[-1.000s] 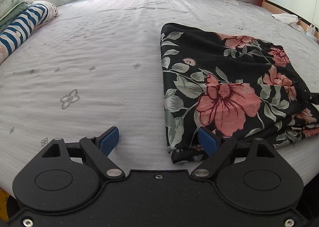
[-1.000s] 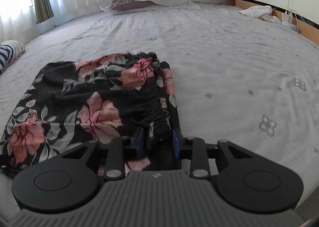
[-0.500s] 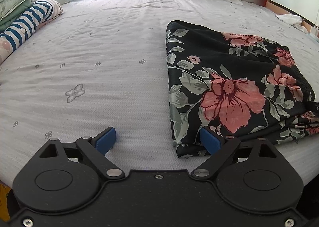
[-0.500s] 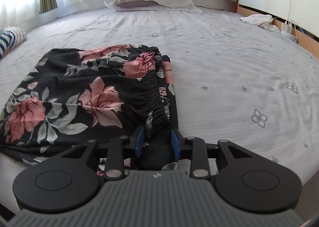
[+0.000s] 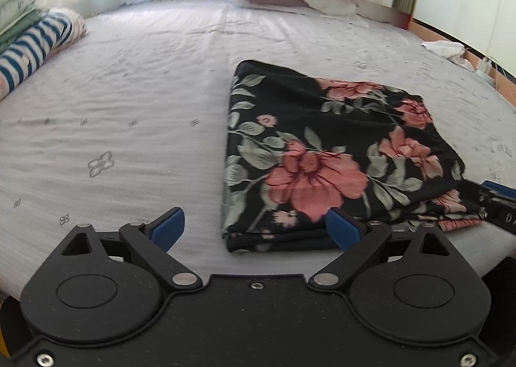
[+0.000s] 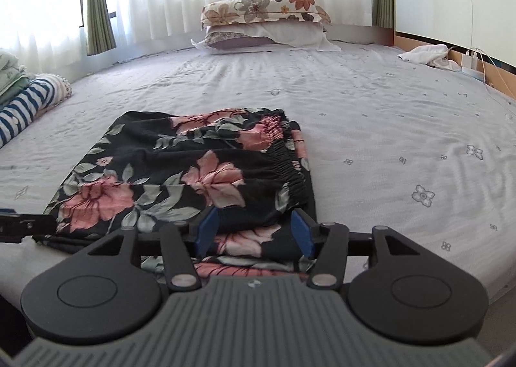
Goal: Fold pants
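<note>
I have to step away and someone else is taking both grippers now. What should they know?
Left gripper: open, empty, at the near left corner of the floral pants.
Right gripper: open around the pants' near waistband corner, not clamped.
Pants: folded into a flat stack near the front edge of the bed.
Done: folds look finished.
Left: probably only back both grippers away, or tidy the edges.

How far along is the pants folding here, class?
Done: the floral pants lie as a compact layered rectangle on the bed. In hand: the right tongs stand open around the waistband corner; the left tongs are open at the fold. Left: probably only withdrawing.
</note>
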